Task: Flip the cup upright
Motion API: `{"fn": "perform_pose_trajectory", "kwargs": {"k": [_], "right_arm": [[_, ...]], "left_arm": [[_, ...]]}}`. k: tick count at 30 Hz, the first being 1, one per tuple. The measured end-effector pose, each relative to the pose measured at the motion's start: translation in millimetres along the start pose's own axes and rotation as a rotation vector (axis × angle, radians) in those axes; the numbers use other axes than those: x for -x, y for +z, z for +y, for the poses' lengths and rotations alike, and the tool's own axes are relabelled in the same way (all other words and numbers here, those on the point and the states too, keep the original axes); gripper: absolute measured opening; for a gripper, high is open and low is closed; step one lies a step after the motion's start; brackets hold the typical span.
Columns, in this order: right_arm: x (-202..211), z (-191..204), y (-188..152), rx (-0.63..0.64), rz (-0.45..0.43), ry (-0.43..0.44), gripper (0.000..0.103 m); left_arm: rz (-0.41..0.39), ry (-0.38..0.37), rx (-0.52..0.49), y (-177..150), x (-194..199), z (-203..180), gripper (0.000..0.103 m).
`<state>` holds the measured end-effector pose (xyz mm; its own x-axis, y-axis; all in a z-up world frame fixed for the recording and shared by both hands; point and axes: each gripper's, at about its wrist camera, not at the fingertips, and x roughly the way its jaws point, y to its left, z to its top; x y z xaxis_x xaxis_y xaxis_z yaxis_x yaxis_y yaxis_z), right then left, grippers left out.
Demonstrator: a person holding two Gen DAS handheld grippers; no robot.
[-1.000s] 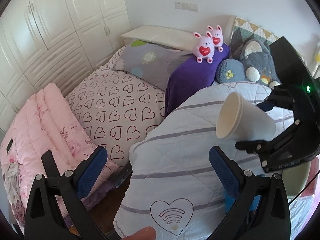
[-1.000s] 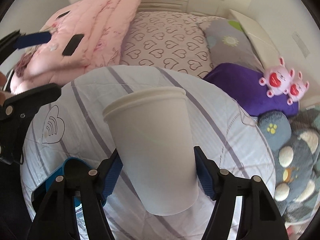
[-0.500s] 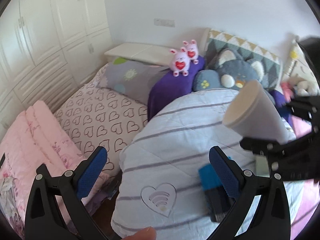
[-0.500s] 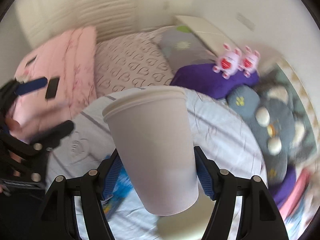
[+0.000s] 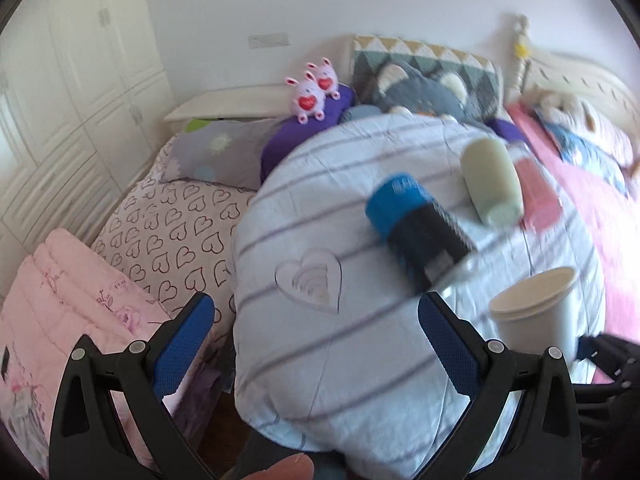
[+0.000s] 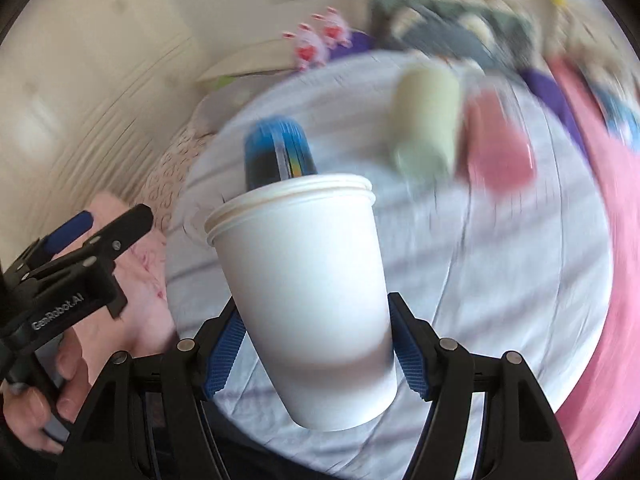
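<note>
A white paper cup (image 6: 308,292) is held between the blue pads of my right gripper (image 6: 316,356), rim up and tilted slightly, above the striped quilt (image 6: 500,280). In the left wrist view the same cup (image 5: 536,312) shows at the lower right, mouth up, with the right gripper's black body (image 5: 608,372) beside it. My left gripper (image 5: 316,340) is open and empty above the quilt's near edge (image 5: 320,360). It also shows in the right wrist view (image 6: 80,248) at the left, held by a hand.
On the quilt lie a blue and black canister (image 5: 416,228), a pale green cup on its side (image 5: 492,180) and a pink object (image 5: 540,196). Pillows, two pink plush rabbits (image 5: 312,92) and a pink folded blanket (image 5: 68,300) lie around. Both views are motion-blurred.
My right gripper has turned the cup from lying sideways to rim-up and lowered it towards the quilt's right side. The left gripper has swung right, bringing the canister and green cup into view.
</note>
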<state>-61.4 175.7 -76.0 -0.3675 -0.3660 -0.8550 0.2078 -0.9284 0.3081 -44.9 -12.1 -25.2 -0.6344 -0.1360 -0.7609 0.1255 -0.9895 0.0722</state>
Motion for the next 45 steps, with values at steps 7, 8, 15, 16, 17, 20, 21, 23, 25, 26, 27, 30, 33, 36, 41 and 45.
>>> {"fn": "perform_pose_trajectory", "kwargs": {"k": [7,8,15,16,17,20,21,23,25,26,27,30,33,36,41,45], "right_arm": [[-35.2,1.7,-18.0,-0.197,-0.066,-0.037,0.069],[-36.5,3.9,-17.2,-0.206,-0.078,-0.052,0.069],[-30.0,6.9,-13.2,-0.189,-0.104,-0.062,0.081],[-26.9,5.3,-13.0,-0.187,-0.110,-0.064,0.081],[-23.9,3.7,-12.8,-0.185,-0.116,-0.067,0.082],[-13.5,-3.3,-13.2,-0.185,-0.134,-0.067,0.083],[-8.2,-6.5,-13.4,-0.187,-0.146,-0.065,0.083],[0.8,-10.2,-13.8,-0.181,-0.166,-0.070,0.083],[11.5,-13.5,-13.5,-0.174,-0.193,-0.090,0.083],[19.1,-13.9,-15.6,-0.165,-0.213,-0.104,0.083],[27.0,-13.9,-19.1,-0.158,-0.234,-0.126,0.083],[48.0,6.5,-45.2,-0.149,-0.288,-0.186,0.083],[69.1,5.3,-51.2,-0.143,-0.328,-0.245,0.083],[81.3,2.4,-65.5,-0.136,-0.349,-0.294,0.083],[88.3,-8.2,-72.4,-0.153,-0.364,-0.309,0.083],[94.2,-12.8,-78.7,-0.158,-0.369,-0.314,0.083]], "left_arm": [[0.009,0.003,-0.045,-19.9,6.4,2.3,0.103],[0.008,0.006,-0.040,-21.2,7.9,5.0,0.103],[0.013,0.016,-0.010,-25.5,13.6,11.0,0.103],[0.013,0.014,-0.006,-26.5,15.6,10.5,0.103],[0.014,0.012,-0.003,-26.8,17.8,9.5,0.103],[0.005,0.011,0.007,-28.2,25.3,6.7,0.103],[0.002,0.009,0.012,-28.7,28.8,5.4,0.103],[-0.002,0.005,0.018,-29.0,34.4,2.6,0.103],[-0.007,0.004,0.014,-29.8,39.0,-1.5,0.103],[-0.011,0.006,0.010,-30.5,41.9,-4.3,0.103],[-0.014,0.007,0.007,-31.3,44.9,-7.1,0.103],[-0.021,-0.009,-0.004,-34.3,54.9,-16.1,0.103],[-0.033,-0.012,-0.023,-38.0,62.8,-24.9,0.103],[-0.038,-0.019,-0.044,-43.9,70.9,-34.0,0.103],[-0.036,-0.029,-0.065,-49.1,78.4,-45.9,0.103],[-0.039,-0.031,-0.074,-52.1,83.7,-52.9,0.103]]}}
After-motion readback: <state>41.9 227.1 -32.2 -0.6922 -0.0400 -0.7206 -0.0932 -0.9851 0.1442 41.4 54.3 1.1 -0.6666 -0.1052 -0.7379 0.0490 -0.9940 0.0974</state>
